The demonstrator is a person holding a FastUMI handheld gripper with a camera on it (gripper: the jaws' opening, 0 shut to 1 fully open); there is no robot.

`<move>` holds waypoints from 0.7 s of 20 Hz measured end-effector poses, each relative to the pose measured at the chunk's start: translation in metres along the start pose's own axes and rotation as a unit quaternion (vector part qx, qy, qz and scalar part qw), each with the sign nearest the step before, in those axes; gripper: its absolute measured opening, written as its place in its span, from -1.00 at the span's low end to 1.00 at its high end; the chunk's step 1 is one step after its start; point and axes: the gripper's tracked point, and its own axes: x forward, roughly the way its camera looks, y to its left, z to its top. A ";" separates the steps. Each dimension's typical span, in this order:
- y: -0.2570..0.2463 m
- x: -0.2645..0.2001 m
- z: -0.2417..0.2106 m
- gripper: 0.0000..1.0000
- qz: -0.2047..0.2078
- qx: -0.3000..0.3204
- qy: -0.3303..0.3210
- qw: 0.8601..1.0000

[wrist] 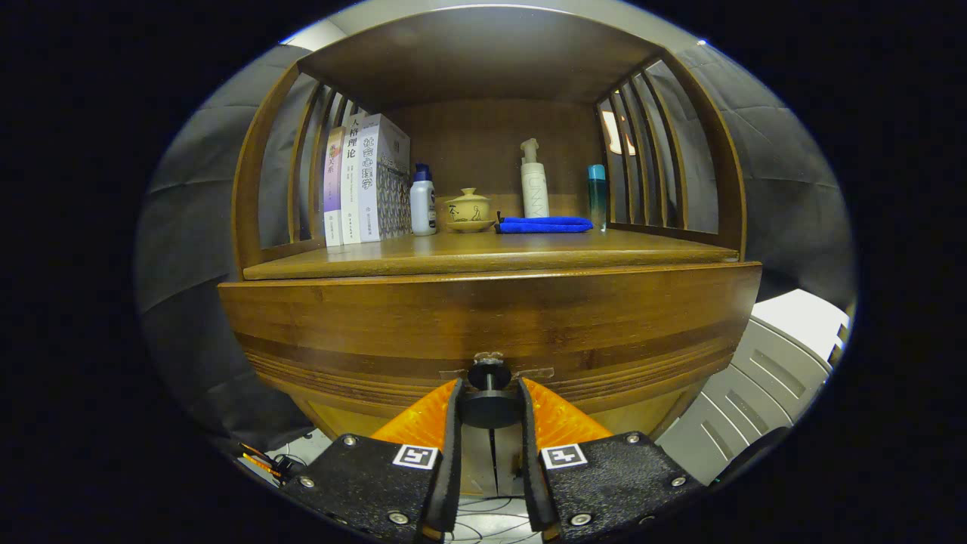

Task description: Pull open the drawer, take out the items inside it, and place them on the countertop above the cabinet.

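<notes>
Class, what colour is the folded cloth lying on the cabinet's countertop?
Blue. The folded cloth shows best in the gripper view, beyond the gripper, whose fingers clamp the drawer knob.

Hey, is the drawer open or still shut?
Shut: the drawer front sits flush under the countertop. The gripper fingers flank its knob.

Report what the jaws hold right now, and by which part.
The gripper is shut on the drawer knob, one finger pressing each side of its round black head; the drawer looks closed.
</notes>
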 end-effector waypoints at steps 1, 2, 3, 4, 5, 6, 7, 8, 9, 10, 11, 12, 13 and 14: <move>0.000 -0.006 -0.001 -0.28 0.000 0.001 0.002 1.000; 0.000 -0.013 -0.003 -0.28 -0.001 0.001 0.004 1.000; -0.001 -0.019 -0.005 -0.28 -0.003 0.002 0.007 1.000; -0.001 -0.026 -0.007 -0.28 -0.004 0.003 0.009 1.000; -0.001 -0.032 -0.008 -0.28 -0.003 0.006 0.011 1.000; 0.000 -0.039 -0.010 -0.28 -0.002 0.009 0.013 1.000; -0.001 -0.046 -0.012 -0.28 -0.001 0.012 0.013 1.000; -0.001 -0.052 -0.013 -0.28 0.000 0.013 0.013 1.000; 0.000 -0.058 -0.016 -0.28 0.000 0.013 0.015 1.000; 0.000 -0.065 -0.020 -0.28 -0.003 0.017 0.019 1.000; -0.001 -0.072 -0.023 -0.28 -0.006 0.019 0.021 1.000; 0.000 -0.079 -0.023 -0.28 -0.008 0.021 0.019 1.000; 0.000 -0.087 -0.025 -0.28 -0.008 0.024 0.022 0.999; 0.000 -0.092 -0.027 -0.28 -0.007 0.025 0.023 0.999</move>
